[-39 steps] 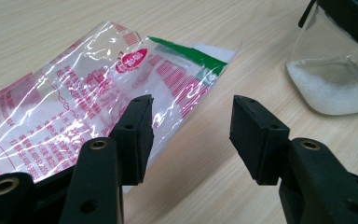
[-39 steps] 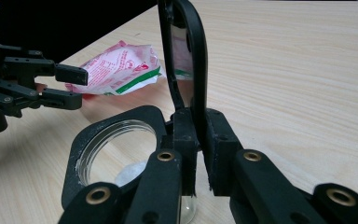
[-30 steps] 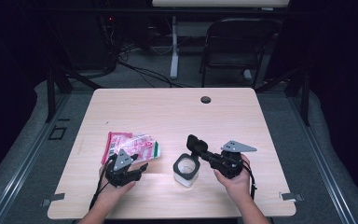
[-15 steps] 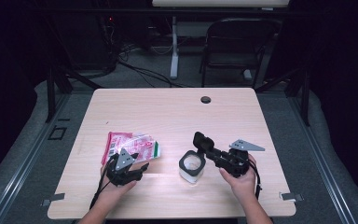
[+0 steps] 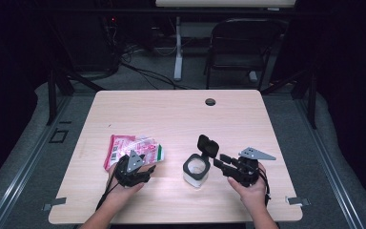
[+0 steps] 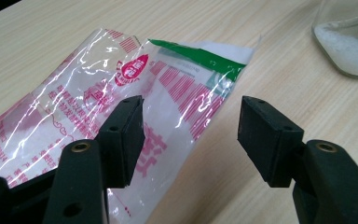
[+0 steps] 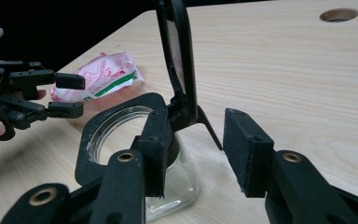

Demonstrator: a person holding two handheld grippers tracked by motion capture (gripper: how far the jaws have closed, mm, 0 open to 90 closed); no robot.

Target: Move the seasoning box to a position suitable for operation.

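Leftmost, the left gripper (image 5: 145, 174) hovered with jaws apart over the pink-and-green plastic packet (image 5: 133, 149) on the table (image 5: 171, 114), while the right gripper (image 5: 219, 160), jaws just opening, stood beside the flip-lid glass jar (image 5: 195, 171).

Glossy plastic packet (image 6: 121, 112) (glass jar (image 5: 195, 171)).

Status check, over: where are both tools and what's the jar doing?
Left tool open over the pink packet. Right tool jaws just opened, empty, beside the glass jar. Jar upright, lid flipped up. Nothing blocking.
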